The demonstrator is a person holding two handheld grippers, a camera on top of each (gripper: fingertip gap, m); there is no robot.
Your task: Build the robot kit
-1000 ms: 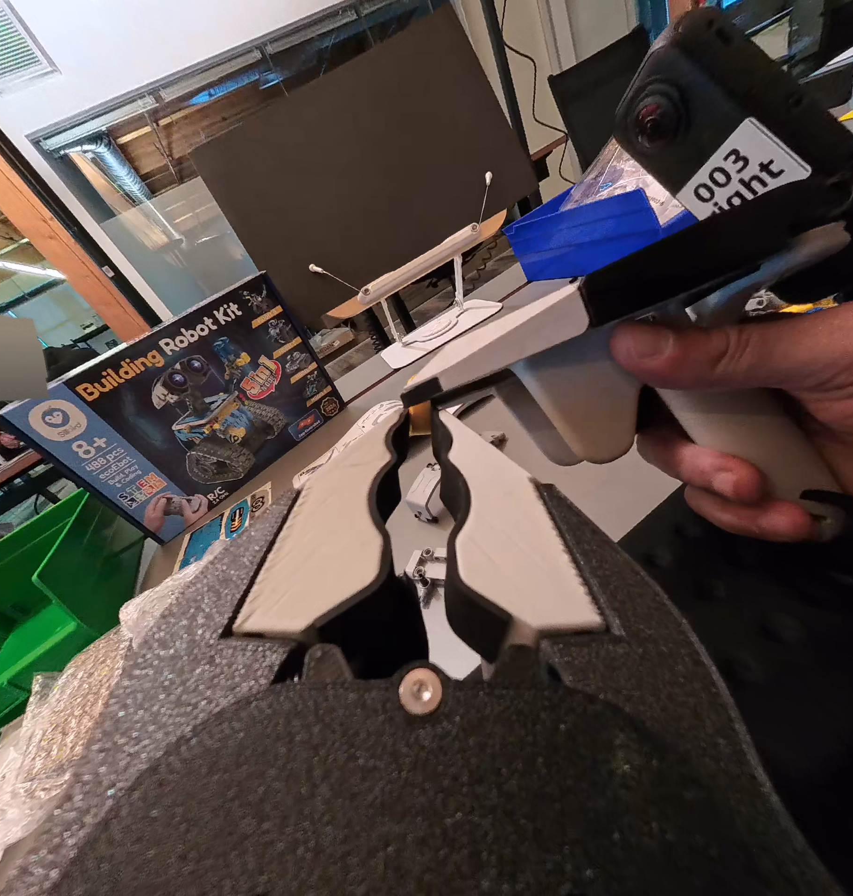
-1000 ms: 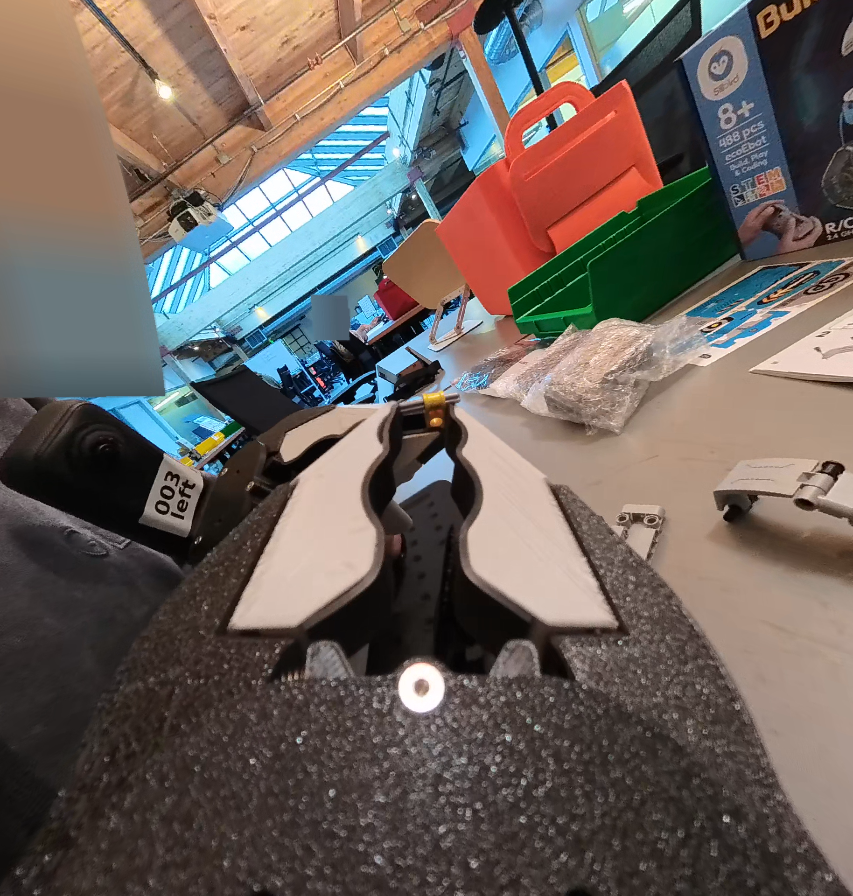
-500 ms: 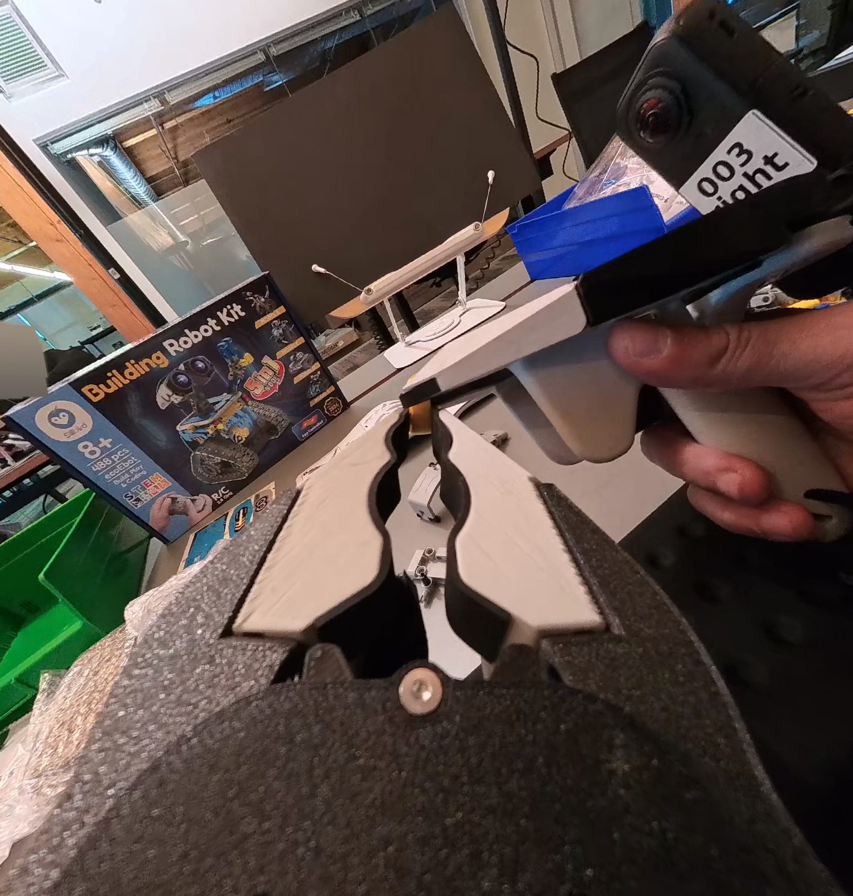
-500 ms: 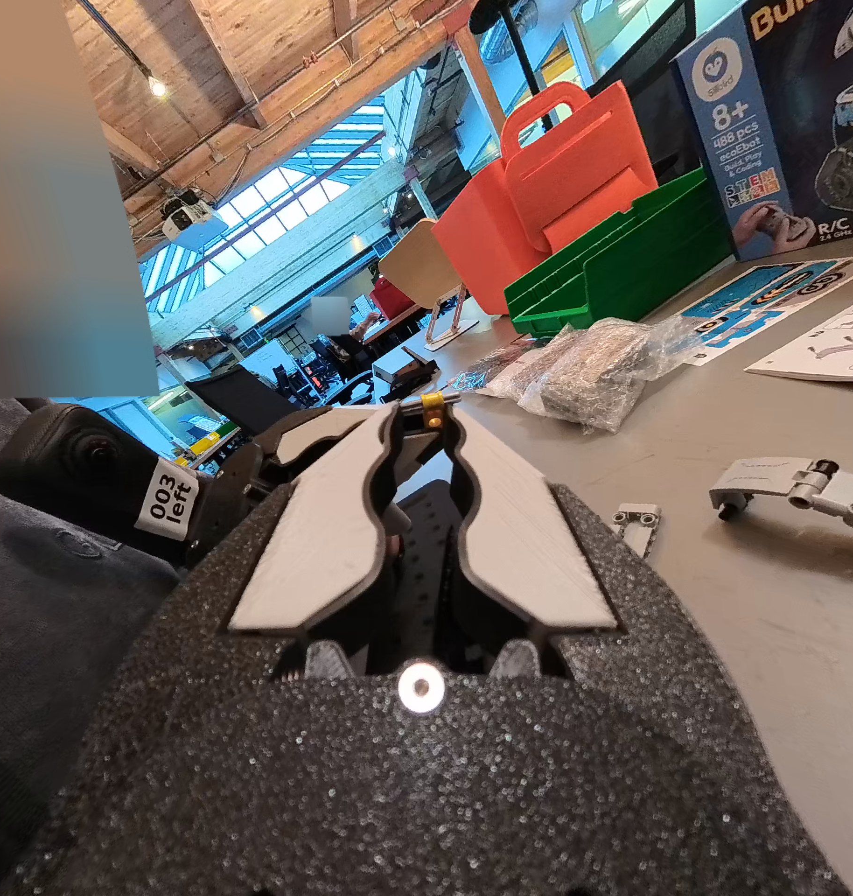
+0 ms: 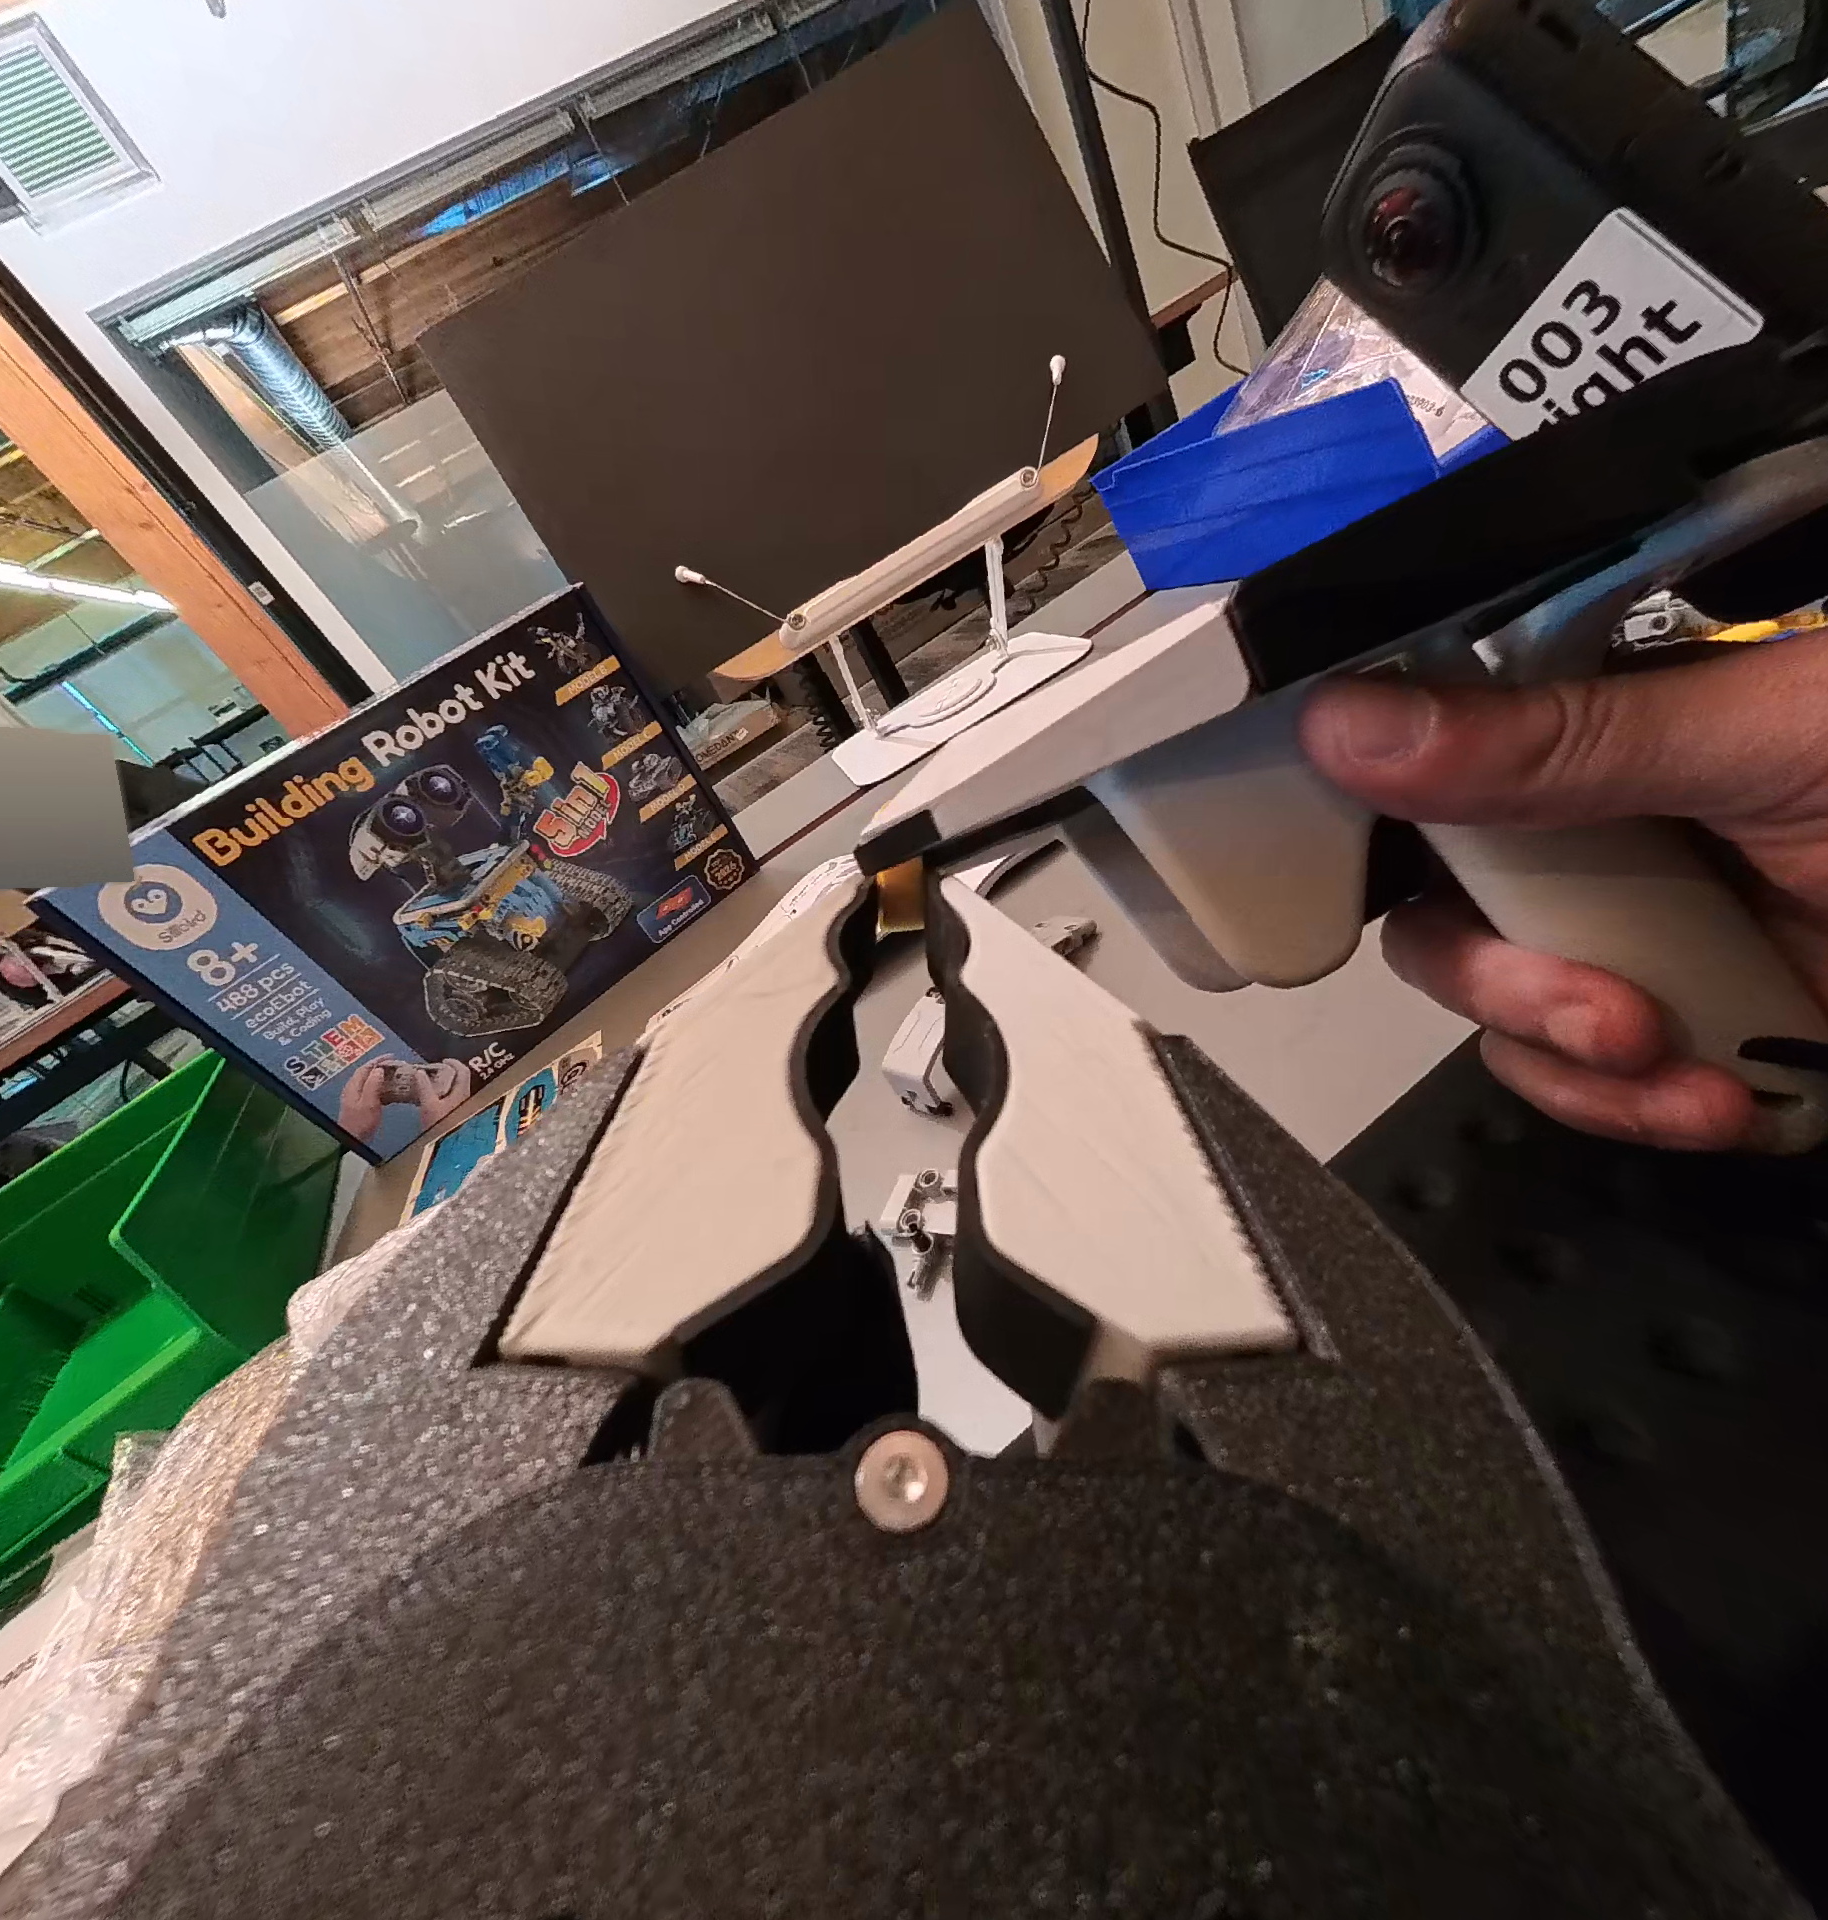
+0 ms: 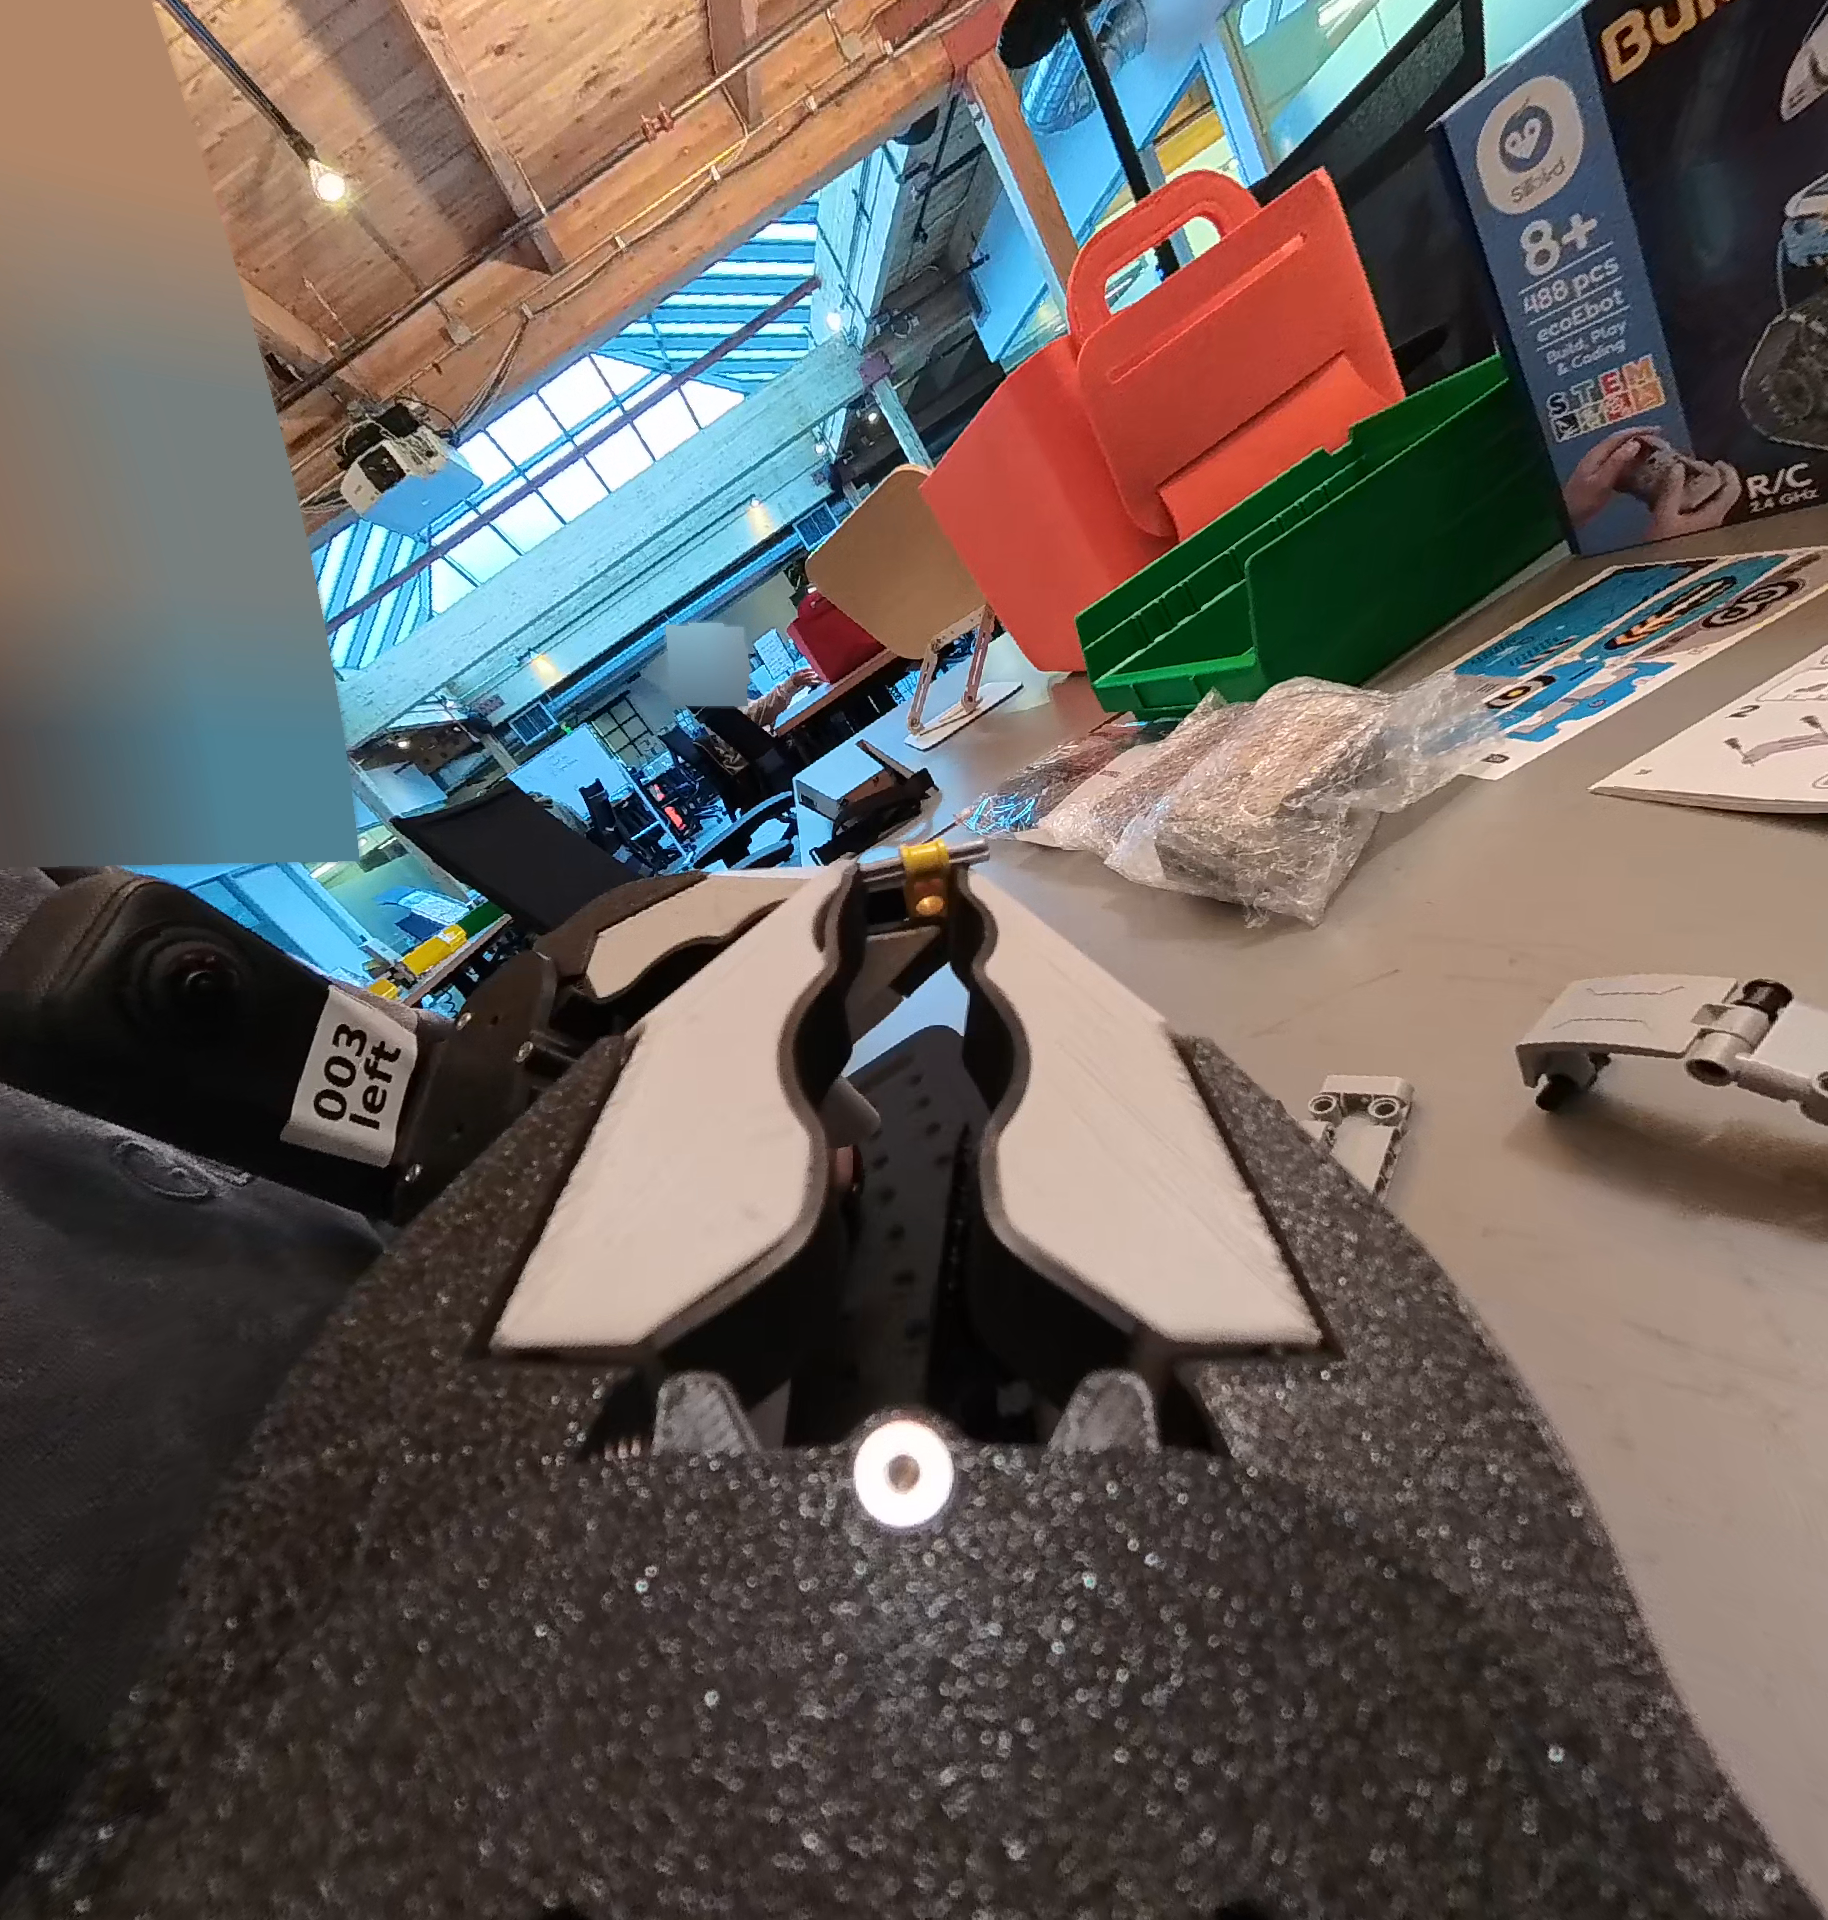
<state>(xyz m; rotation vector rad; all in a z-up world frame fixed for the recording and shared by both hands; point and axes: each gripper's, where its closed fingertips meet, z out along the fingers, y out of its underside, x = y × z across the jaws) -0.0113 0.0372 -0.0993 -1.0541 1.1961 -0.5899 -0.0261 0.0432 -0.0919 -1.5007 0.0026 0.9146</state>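
left gripper (image 5: pixel 897 906) | ridged grey fingers clenched on small yellow plastic connector (image 5: pixel 897 902) at 12 o'clock | right gripper (image 6: pixel 915 891) | fingers pinch the same yellow connector with thin grey axle (image 6: pixel 964 852) | crinkled clear bag (image 6: pixel 1242 790) at 1 o'clock on matte grey surface (image 6: pixel 1512 1351)

The left claw (image 5: pixel 899 909) has its two pale fingers (image 5: pixel 723 1122) drawn in until only a narrow gap is left at the tips, which pinch a small yellow piece (image 5: pixel 897 902). The right claw (image 6: pixel 925 894) meets it tip to tip, its fingers (image 6: pixel 1107 1153) likewise closed, apparently on the same piece. A bare hand (image 5: pixel 1616 883) wraps the right claw's pale handle, thumb laid along its top.
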